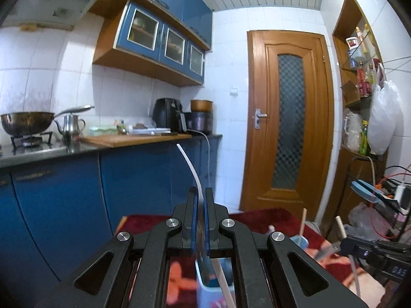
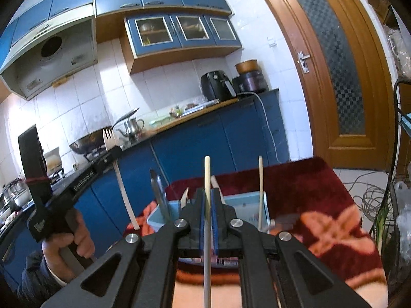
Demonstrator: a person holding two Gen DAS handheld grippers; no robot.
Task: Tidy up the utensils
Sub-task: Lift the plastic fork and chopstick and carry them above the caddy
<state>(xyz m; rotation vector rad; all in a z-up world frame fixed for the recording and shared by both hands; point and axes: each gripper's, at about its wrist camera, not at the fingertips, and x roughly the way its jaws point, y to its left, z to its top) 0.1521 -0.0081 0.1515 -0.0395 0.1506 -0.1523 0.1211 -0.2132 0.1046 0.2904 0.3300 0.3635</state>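
My left gripper (image 1: 201, 192) is shut on a white plastic fork (image 1: 188, 164), seen edge-on and curving up and left; in the right wrist view its tines (image 2: 109, 136) stand above the left gripper (image 2: 113, 151). My right gripper (image 2: 207, 195) is shut on a pale chopstick (image 2: 207, 169) held upright. A light blue utensil holder (image 2: 244, 205) stands on the table behind the right fingers, with a second chopstick (image 2: 260, 187), a white spoon (image 2: 184, 197) and a dark-handled utensil (image 2: 158, 190) in it. The holder (image 1: 213, 282) shows blurred below the left fingers.
The table has a dark red cloth with orange flowers (image 2: 321, 205). Blue kitchen cabinets and a counter (image 1: 115, 143) with a wok, kettle and air fryer stand behind. A wooden door (image 1: 287, 118) is at the back. Cables and a rack (image 2: 385, 205) are at the right.
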